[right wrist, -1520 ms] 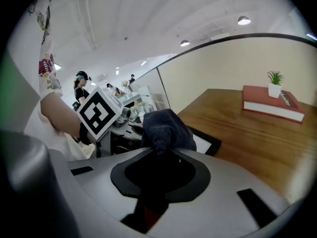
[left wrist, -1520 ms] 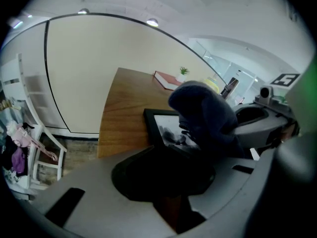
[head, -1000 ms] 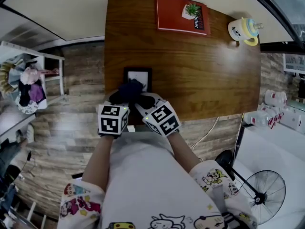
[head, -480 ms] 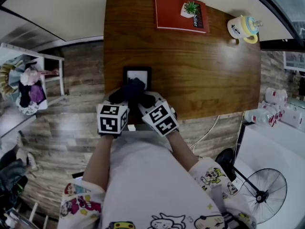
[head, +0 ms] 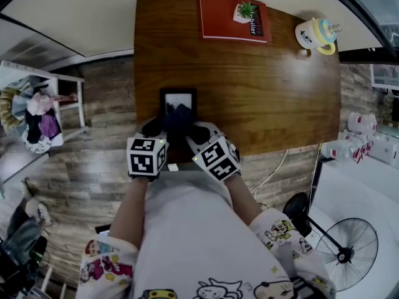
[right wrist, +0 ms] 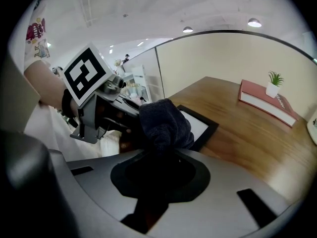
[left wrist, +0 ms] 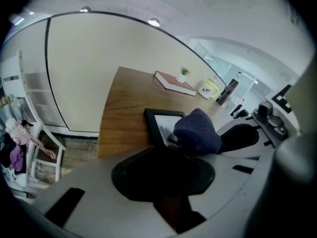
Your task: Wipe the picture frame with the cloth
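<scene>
Head view: I am counting one picture frame (head: 178,98) lying by the table's (head: 262,92) near edge, one cloth (head: 177,120), one book (head: 227,17), one cup (head: 315,36).

Left gripper view: my left gripper (left wrist: 163,155) seems to be pinching the frame's near edge, jaws partly closed. Hard rubbing could be pulling it loose.

Right gripper view: my right gripper (right wrist: 156,157) is clamping the bunched cloth on the glass.

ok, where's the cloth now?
Head view, centre: dark blue cloth in the right gripper, on the picture frame by the wooden table's near edge.
</scene>
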Available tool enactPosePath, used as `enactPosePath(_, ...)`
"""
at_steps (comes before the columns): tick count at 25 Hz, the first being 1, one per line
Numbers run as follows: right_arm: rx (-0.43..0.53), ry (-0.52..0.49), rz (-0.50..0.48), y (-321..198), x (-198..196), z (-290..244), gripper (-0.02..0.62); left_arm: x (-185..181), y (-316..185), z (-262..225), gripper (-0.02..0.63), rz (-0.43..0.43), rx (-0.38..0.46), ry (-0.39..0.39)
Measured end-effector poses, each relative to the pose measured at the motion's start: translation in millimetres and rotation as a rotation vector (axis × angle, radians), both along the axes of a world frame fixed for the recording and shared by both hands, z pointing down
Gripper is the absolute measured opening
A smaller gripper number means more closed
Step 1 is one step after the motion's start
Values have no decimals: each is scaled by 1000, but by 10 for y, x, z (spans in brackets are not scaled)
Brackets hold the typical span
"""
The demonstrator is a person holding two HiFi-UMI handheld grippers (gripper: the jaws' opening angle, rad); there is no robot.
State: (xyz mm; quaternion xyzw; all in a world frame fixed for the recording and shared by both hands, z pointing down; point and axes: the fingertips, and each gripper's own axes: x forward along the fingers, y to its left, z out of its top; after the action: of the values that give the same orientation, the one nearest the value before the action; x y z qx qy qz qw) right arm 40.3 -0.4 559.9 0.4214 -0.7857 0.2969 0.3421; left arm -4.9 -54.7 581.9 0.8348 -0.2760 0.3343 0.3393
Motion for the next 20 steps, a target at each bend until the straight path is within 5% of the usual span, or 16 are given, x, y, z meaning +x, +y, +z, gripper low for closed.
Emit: enactPosePath(20, -66, 16, 172, 316, 630, 90, 54, -4, -6, 2, 83, -1, 2, -2)
